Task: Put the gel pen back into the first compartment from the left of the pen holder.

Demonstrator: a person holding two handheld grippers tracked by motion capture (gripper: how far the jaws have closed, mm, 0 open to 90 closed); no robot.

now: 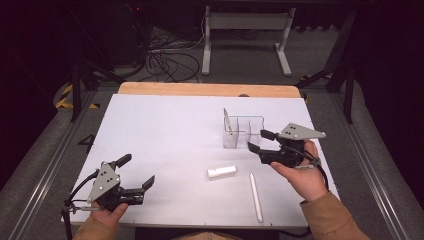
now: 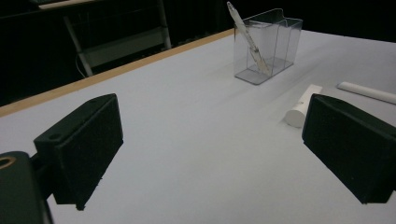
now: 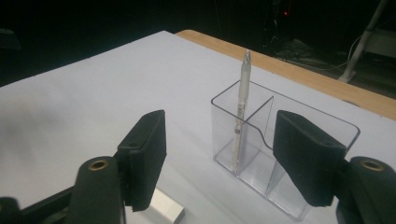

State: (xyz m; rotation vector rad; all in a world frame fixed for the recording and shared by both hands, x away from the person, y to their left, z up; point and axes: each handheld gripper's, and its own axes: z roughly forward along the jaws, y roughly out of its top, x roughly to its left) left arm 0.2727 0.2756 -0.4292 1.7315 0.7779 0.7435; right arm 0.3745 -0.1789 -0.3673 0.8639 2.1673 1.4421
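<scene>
A clear plastic organizer (image 1: pixel 243 131) with compartments stands right of the table's middle, and a thin white pen (image 1: pixel 227 121) leans in its left compartment. My right gripper (image 1: pixel 257 140) hovers just right of the organizer, jaws open and empty. In the right gripper view the organizer (image 3: pixel 224 126) and its pen (image 3: pixel 240 107) lie just ahead of the open jaws. A small white block (image 1: pixel 222 172) and a long white pen (image 1: pixel 256 196) lie flat on the sheet nearer the front. My left gripper (image 1: pixel 137 170) rests open and empty at the front left, facing the organizer (image 2: pixel 275 44) and block (image 2: pixel 303 105).
A white sheet (image 1: pixel 165 135) covers the table, with a wooden edge (image 1: pixel 200 89) showing at the far side. Beyond it on the floor are a white table frame (image 1: pixel 245 30) and loose cables (image 1: pixel 165 62). Metal rails run along both sides.
</scene>
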